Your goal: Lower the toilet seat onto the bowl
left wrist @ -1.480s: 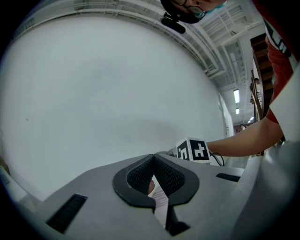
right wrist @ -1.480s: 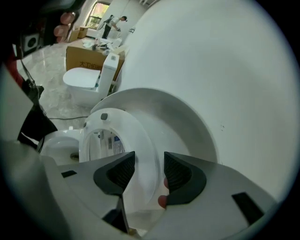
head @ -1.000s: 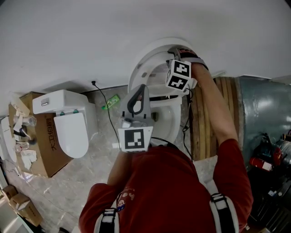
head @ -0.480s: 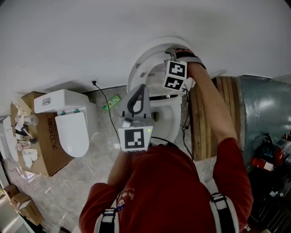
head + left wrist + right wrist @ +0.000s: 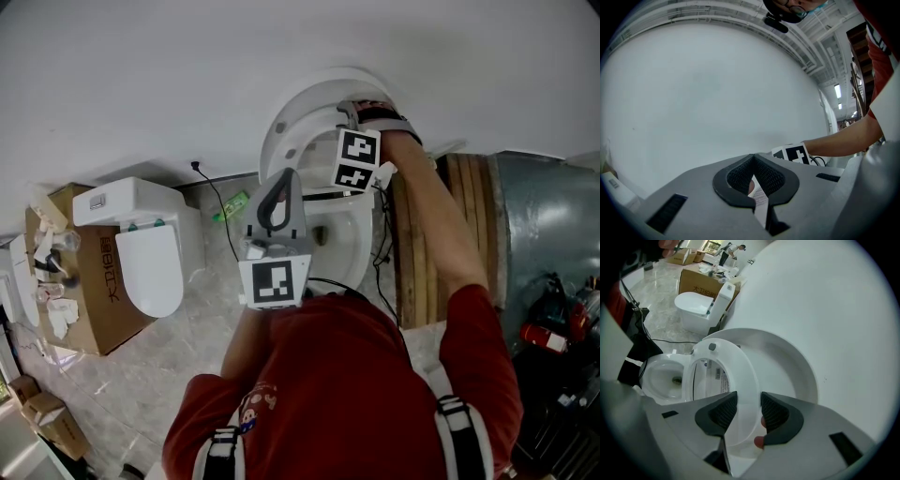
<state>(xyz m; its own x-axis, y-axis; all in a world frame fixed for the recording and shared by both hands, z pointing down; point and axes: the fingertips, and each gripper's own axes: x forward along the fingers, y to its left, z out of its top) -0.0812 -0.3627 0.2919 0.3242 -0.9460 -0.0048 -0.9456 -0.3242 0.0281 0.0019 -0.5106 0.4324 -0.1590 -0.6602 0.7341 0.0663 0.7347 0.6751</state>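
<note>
Marble floor and a white wall frame the job. Nearest me, the left tool idles level by my chest, jaws pressed together on nothing, kept clear of the work. Beyond it, the right tool angles down with the rim of the toilet seat pinched between its pads, its jaws having just been closing; I judge that raised edge gives the best pull. Against a second ago, its marker cube sits slightly nearer me. The seat leans off the lid, still well above the bowl. A second toilet stands farther left.
</note>
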